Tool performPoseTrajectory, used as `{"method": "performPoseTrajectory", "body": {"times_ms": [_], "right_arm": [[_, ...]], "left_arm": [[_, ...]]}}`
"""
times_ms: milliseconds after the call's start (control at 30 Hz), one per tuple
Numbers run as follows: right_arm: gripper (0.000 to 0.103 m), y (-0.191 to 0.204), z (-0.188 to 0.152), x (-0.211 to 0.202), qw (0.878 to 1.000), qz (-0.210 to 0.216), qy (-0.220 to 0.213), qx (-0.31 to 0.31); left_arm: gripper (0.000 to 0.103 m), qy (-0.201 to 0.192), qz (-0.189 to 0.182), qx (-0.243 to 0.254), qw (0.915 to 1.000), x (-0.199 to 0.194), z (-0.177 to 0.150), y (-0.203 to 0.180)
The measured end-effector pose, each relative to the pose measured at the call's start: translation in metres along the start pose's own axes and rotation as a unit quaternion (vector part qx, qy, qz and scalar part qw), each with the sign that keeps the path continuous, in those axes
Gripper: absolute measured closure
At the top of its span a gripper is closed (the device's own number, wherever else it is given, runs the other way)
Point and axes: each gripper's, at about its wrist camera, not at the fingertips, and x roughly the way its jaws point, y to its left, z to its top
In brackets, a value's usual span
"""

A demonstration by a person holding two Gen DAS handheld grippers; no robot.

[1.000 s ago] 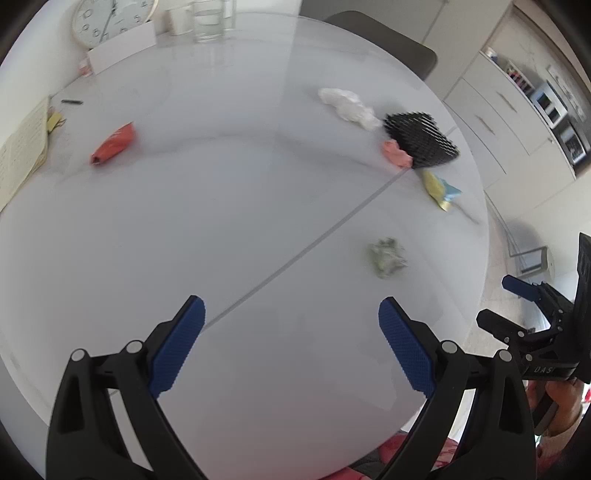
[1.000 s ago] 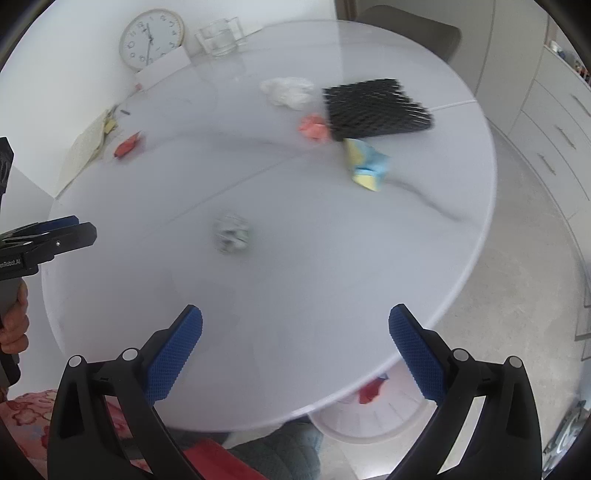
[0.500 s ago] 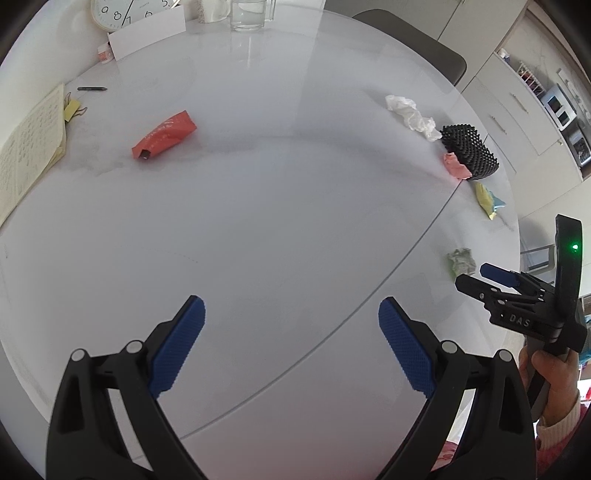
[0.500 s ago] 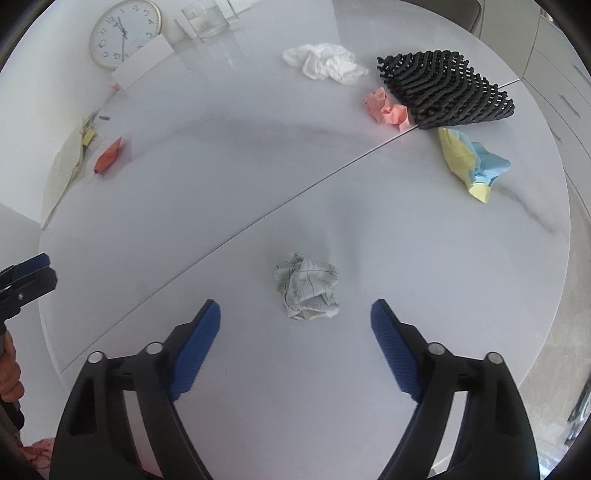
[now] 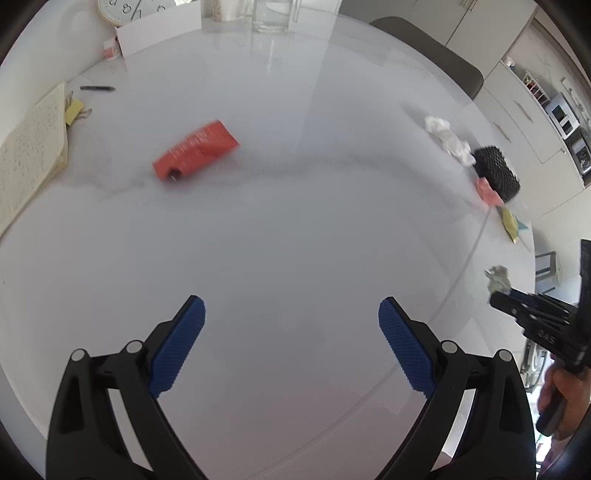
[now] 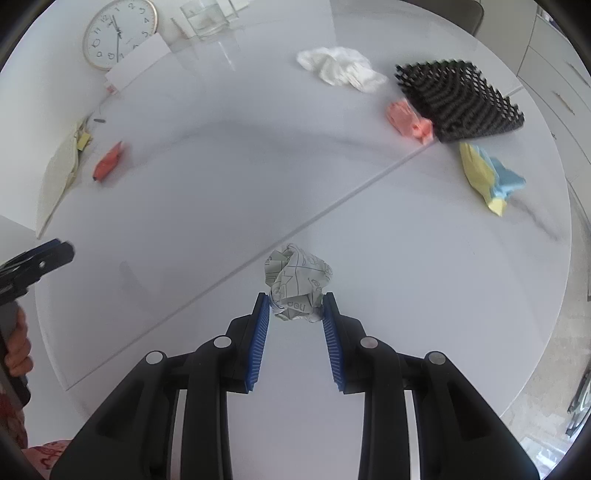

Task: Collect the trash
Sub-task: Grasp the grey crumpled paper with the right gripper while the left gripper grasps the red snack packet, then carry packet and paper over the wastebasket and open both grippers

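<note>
My right gripper (image 6: 295, 301) is shut on a crumpled printed paper ball (image 6: 297, 278) at the round white table's (image 6: 221, 206) near side; the ball also shows in the left wrist view (image 5: 498, 277). My left gripper (image 5: 291, 314) is open and empty above the table, with an orange wrapper (image 5: 195, 149) lying well ahead of it to the left. More trash lies at the far right: a white tissue (image 6: 340, 70), a pink wad (image 6: 408, 120) and a yellow-and-blue wrapper (image 6: 487, 177).
A black mesh mat (image 6: 458, 99) lies beside the pink wad. A clock (image 6: 118, 33), a white card (image 6: 136, 61) and a glass container (image 6: 205, 18) stand at the back. A notebook (image 5: 26, 158) and pen (image 5: 96, 88) lie at the left edge.
My right gripper has moved in and closed on the paper ball. My left gripper has moved closer to the orange wrapper and stays open.
</note>
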Motion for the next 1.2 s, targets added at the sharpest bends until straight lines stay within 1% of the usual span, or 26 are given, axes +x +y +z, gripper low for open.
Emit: {"method": "performPoseTrajectory", "body": {"times_ms": [133, 233, 333, 400, 467, 533, 567, 600, 633, 667, 700, 733, 800, 900, 1033, 1133, 1200], "right_arm": [[0.073, 0.024, 0.016, -0.007, 1.000, 0.010, -0.008, -0.024], [0.073, 0.043, 0.027, -0.010, 0.999, 0.022, -0.009, -0.044], [0.073, 0.056, 0.032, -0.010, 0.998, 0.029, -0.007, -0.057], [0.073, 0.062, 0.036, -0.008, 0.997, 0.035, -0.004, -0.064], [0.073, 0.065, 0.037, -0.006, 0.997, 0.039, -0.003, -0.066], [0.073, 0.068, 0.037, -0.002, 0.997, 0.042, 0.003, -0.066], [0.073, 0.069, 0.038, -0.001, 0.997, 0.044, 0.006, -0.065], [0.073, 0.070, 0.038, 0.000, 0.997, 0.047, 0.008, -0.064], [0.073, 0.070, 0.039, 0.001, 0.997, 0.049, 0.011, -0.064], [0.073, 0.071, 0.039, 0.002, 0.997, 0.050, 0.013, -0.064], [0.073, 0.071, 0.040, 0.002, 0.996, 0.050, 0.014, -0.066], [0.073, 0.071, 0.041, 0.002, 0.996, 0.050, 0.013, -0.067], [0.073, 0.072, 0.042, 0.001, 0.997, 0.052, 0.009, -0.065], [0.073, 0.069, 0.043, -0.003, 0.997, 0.053, 0.003, -0.064], [0.073, 0.061, 0.038, -0.015, 0.997, 0.055, -0.010, -0.059], [0.073, 0.050, 0.030, -0.027, 0.997, 0.058, -0.022, -0.048], [0.073, 0.038, 0.020, -0.038, 0.997, 0.055, -0.030, -0.040]], "left_arm": [[0.012, -0.031, 0.030, 0.015, 0.9990, 0.008, 0.029, 0.025], [0.012, -0.057, 0.046, 0.059, 0.9956, 0.019, 0.058, 0.041], [0.012, -0.070, 0.052, 0.108, 0.9904, 0.033, 0.083, 0.050], [0.012, -0.062, 0.056, 0.134, 0.9874, 0.044, 0.093, 0.054], [0.013, -0.050, 0.050, 0.158, 0.9849, 0.056, 0.102, 0.060], [0.021, -0.037, 0.038, 0.170, 0.9840, 0.064, 0.109, 0.064], [0.027, -0.028, 0.030, 0.173, 0.9840, 0.069, 0.112, 0.065], [0.033, -0.023, 0.026, 0.174, 0.9841, 0.072, 0.113, 0.066], [0.037, -0.018, 0.020, 0.176, 0.9840, 0.075, 0.115, 0.067], [0.046, -0.013, 0.014, 0.178, 0.9838, 0.077, 0.116, 0.068], [0.058, -0.006, 0.009, 0.180, 0.9835, 0.079, 0.117, 0.068], [0.059, -0.008, 0.006, 0.181, 0.9834, 0.079, 0.117, 0.067], [0.064, -0.007, -0.004, 0.175, 0.9845, 0.079, 0.117, 0.067], [0.065, -0.008, -0.009, 0.162, 0.9867, 0.076, 0.115, 0.064], [0.065, -0.017, -0.015, 0.147, 0.9888, 0.060, 0.107, 0.054], [0.065, -0.030, -0.020, 0.147, 0.9885, 0.039, 0.095, 0.033], [0.065, -0.037, -0.015, 0.152, 0.9876, 0.024, 0.081, 0.010]]}}
